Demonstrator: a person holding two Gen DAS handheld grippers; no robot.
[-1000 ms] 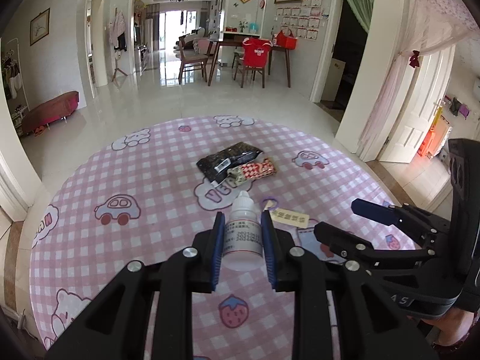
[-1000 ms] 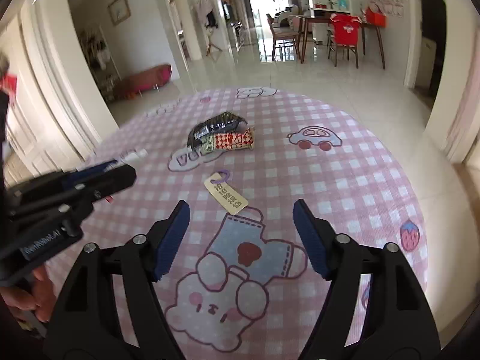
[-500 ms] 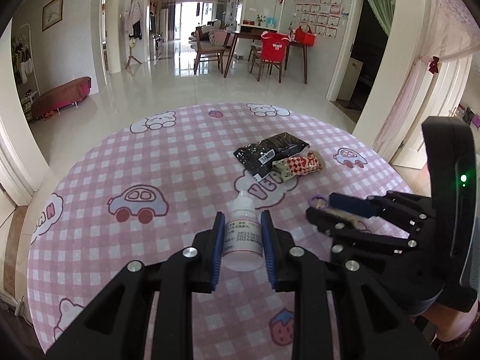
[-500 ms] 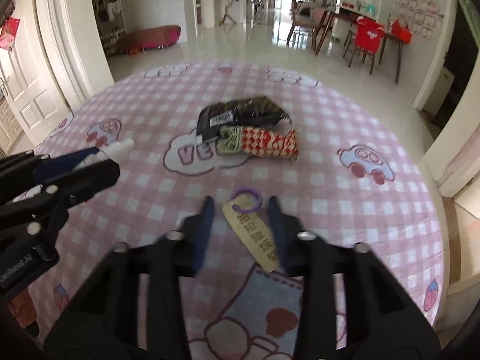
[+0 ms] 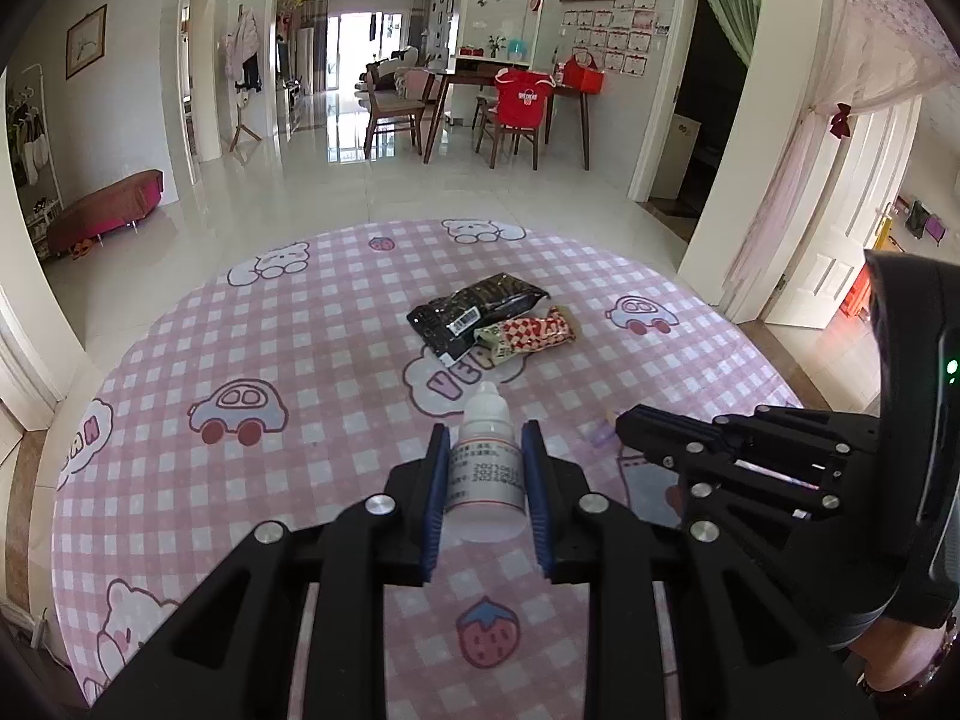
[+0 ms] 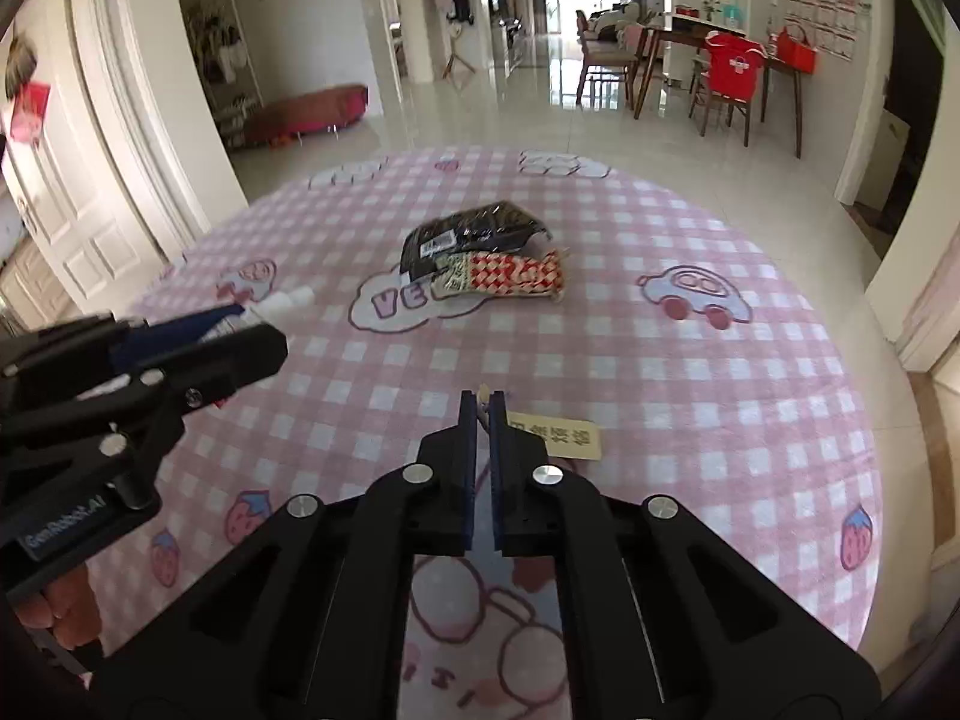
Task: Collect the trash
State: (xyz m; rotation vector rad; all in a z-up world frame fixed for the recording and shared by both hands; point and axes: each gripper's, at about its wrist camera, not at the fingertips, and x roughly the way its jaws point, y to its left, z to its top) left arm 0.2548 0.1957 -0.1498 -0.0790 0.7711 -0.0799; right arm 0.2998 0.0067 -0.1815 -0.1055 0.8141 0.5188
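Two grippers over a pink checked table [image 5: 312, 324]

Left gripper [image 5: 485, 463] clamps a dropper bottle [image 5: 483, 468]; right gripper [image 6: 482, 405] has pinched a paper tag [image 6: 558, 433]. Two wrappers [image 6: 480, 258] lie mid-table.

A: Any readable text?

B: Some. Tablecloth [image 6: 660, 360] has a cloud print with purple "VE", the rest covered by the wrappers [image 6: 480, 258]. Left edge of the cloth in the left wrist view: another cloud ending in "WN".

A: Dropper bottle [image 5: 486, 474]?

B: Printed label, lines starting "2023", rest too small to read.

A: The tag [image 6: 555, 435]?

B: Yellow, with characters I can't make out. Black wrapper carries a barcode sticker, digits illegible.

A: Hardware?

B: Left gripper [image 6: 264, 324] body reads "GenRobot.AI".
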